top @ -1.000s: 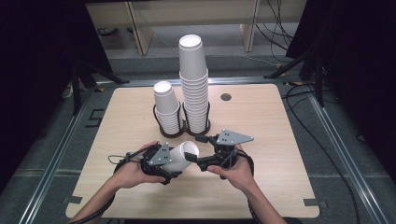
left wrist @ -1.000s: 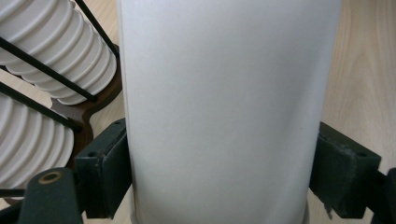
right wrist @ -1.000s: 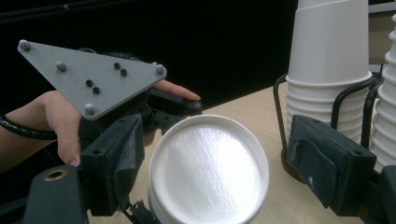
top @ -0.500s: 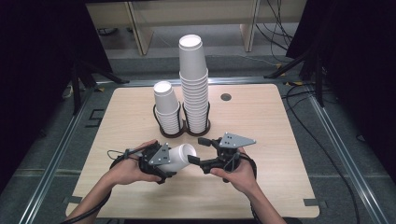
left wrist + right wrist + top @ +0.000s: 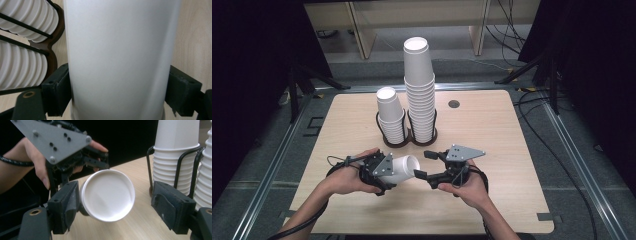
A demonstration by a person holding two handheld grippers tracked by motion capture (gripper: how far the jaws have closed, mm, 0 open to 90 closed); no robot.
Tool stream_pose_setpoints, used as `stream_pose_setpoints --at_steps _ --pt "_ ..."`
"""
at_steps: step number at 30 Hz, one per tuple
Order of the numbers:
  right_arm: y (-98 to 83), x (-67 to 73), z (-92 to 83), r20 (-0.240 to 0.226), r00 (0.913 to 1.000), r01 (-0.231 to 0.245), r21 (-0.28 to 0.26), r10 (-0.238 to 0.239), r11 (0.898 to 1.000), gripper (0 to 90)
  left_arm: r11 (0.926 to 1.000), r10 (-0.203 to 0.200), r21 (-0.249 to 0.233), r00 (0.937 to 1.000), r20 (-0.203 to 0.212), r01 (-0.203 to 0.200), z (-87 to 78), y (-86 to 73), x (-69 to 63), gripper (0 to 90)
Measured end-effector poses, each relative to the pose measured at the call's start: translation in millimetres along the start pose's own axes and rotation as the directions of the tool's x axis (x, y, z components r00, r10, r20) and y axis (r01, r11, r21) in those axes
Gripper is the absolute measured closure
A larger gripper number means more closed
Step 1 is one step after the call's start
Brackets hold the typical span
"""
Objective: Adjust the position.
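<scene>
A white paper cup (image 5: 401, 165) lies on its side just above the table, held across its wall by my left gripper (image 5: 387, 172). In the left gripper view both black pads press on the cup (image 5: 120, 50), and the jaws of the left gripper (image 5: 120, 96) have just been closing on it. The cup's round end (image 5: 107, 195) faces my right gripper (image 5: 120, 207), which is open, its left pad close beside the cup's rim and its right pad well clear. In the high view the right gripper (image 5: 424, 165) sits just right of the cup.
Behind the hands a black wire holder (image 5: 407, 140) carries a tall stack of upside-down cups (image 5: 418, 90) and a shorter stack (image 5: 390, 115). The wooden table (image 5: 502, 140) has a small dark hole (image 5: 454, 104) at the back right. Metal rails run along the table's sides.
Both hands have stayed nearly in place. The cup in the left gripper has shifted slightly to the left, away from the right gripper.
</scene>
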State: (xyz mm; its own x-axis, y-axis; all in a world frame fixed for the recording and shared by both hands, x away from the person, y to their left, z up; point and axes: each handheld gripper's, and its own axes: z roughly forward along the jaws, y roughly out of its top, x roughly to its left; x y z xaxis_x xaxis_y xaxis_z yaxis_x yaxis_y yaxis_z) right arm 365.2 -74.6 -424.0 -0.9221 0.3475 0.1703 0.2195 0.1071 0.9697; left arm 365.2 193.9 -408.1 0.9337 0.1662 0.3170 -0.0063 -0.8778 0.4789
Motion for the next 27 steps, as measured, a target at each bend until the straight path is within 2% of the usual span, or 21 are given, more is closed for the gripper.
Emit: stream_pose_setpoints --at_steps 2,3,5,6,8,9,10,11,12,13,14,15,16,18,19,20,21,22,26,27 --pt "-0.8 1.6 -0.2 0.002 0.9999 -0.015 0.027 0.015 1.000 24.0 1.0000 0.007 0.002 1.0000 0.005 -0.007 -0.4 0.9 0.0 18.4" --pt "-1.8 1.8 0.7 -0.016 0.9994 -0.031 0.030 0.031 0.999 24.0 0.9999 0.010 0.004 0.9999 0.009 -0.010 -0.4 1.5 -0.1 18.4" --pt "-2.2 1.8 1.0 -0.013 0.9998 -0.014 0.040 0.015 0.999 24.1 0.9996 0.019 0.021 0.9996 0.022 -0.019 -0.9 2.6 0.1 18.4" --pt "-2.8 2.4 1.8 -0.021 0.9993 -0.029 0.043 0.029 0.999 24.2 0.9995 0.024 0.020 0.9996 0.014 -0.024 -0.4 2.5 -0.5 18.4" --pt "-2.9 2.1 1.9 -0.025 0.9996 -0.009 0.057 0.010 0.998 24.2 0.9986 0.038 0.036 0.9991 0.021 -0.039 -0.4 2.9 -0.4 18.4" --pt "-3.8 2.1 3.5 -0.029 0.9995 -0.008 0.043 0.009 0.999 24.2 0.9983 0.041 0.040 0.9989 0.022 -0.042 -0.5 3.1 -0.5 18.4" --pt "-4.0 1.9 3.5 -0.018 0.9998 0.006 0.047 -0.005 0.999 24.5 0.9981 0.043 0.043 0.9987 0.027 -0.044 -0.8 3.4 -0.8 18.4" --pt "-4.4 2.4 2.7 -0.013 0.9999 0.001 0.070 0.000 0.998 24.9 0.9976 0.048 0.048 0.9984 0.031 -0.050 -1.1 3.8 -0.9 18.5" --pt "-4.7 1.5 3.7 -0.017 0.9996 0.025 0.064 -0.024 0.998 25.0 0.9970 0.054 0.054 0.9979 0.035 -0.056 -1.5 4.4 -1.0 18.5" --pt "-6.1 1.4 6.0 -0.040 0.9990 0.021 0.056 -0.018 0.998 25.0 0.9964 0.058 0.059 0.9975 0.041 -0.061 -1.7 4.7 -0.8 18.5" --pt "-5.3 2.0 4.2 -0.024 0.9993 0.032 0.078 -0.030 0.996 25.0 0.9956 0.064 0.065 0.9969 0.046 -0.067 -1.8 5.0 -0.7 18.5" --pt "-5.6 2.4 5.2 -0.034 0.9990 0.030 0.074 -0.027 0.997 25.0 0.9947 0.070 0.072 0.9963 0.049 -0.073 -1.6 5.4 -0.7 18.5" --pt "-5.7 4.0 5.9 -0.049 0.9988 0.008 0.084 -0.004 0.996 25.0 0.9941 0.073 0.076 0.9960 0.050 -0.077 -1.5 5.7 -0.7 18.5" --pt "-4.9 4.4 6.8 -0.024 0.9992 0.035 0.080 -0.033 0.996 25.3 0.9932 0.075 0.084 0.9951 0.064 -0.080 -1.3 6.2 -1.1 18.5" --pt "-5.2 4.4 7.9 -0.041 0.9987 0.034 0.080 -0.031 0.996 25.3 0.9923 0.083 0.086 0.9942 0.069 -0.089 -1.1 6.6 -1.5 18.6" --pt "-4.7 5.2 7.7 -0.035 0.9987 0.040 0.099 -0.037 0.994 25.4 0.9923 0.085 0.084 0.9939 0.070 -0.090 -0.9 6.9 -2.0 18.6" --pt "-5.3 4.9 10.0 -0.051 0.9980 0.041 0.090 -0.036 0.995 25.4 0.9920 0.087 0.085 0.9937 0.071 -0.093 -0.9 7.4 -2.3 18.5" --pt "-4.8 4.6 10.1 -0.046 0.9977 0.054 0.102 -0.050 0.993 25.5 0.9914 0.091 0.088 0.9932 0.072 -0.098 -0.9 7.9 -2.4 18.5" --pt "-4.2 5.3 13.0 -0.052 0.9971 0.061 0.116 -0.055 0.991 25.9 0.9913 0.093 0.086 0.9931 0.071 -0.099 -2.1 8.9 -2.3 18.5" --pt "-4.1 5.6 14.1 -0.061 0.9965 0.064 0.107 -0.058 0.992 25.9 0.9912 0.095 0.086 0.9929 0.072 -0.101 -2.4 9.0 -2.2 18.5"
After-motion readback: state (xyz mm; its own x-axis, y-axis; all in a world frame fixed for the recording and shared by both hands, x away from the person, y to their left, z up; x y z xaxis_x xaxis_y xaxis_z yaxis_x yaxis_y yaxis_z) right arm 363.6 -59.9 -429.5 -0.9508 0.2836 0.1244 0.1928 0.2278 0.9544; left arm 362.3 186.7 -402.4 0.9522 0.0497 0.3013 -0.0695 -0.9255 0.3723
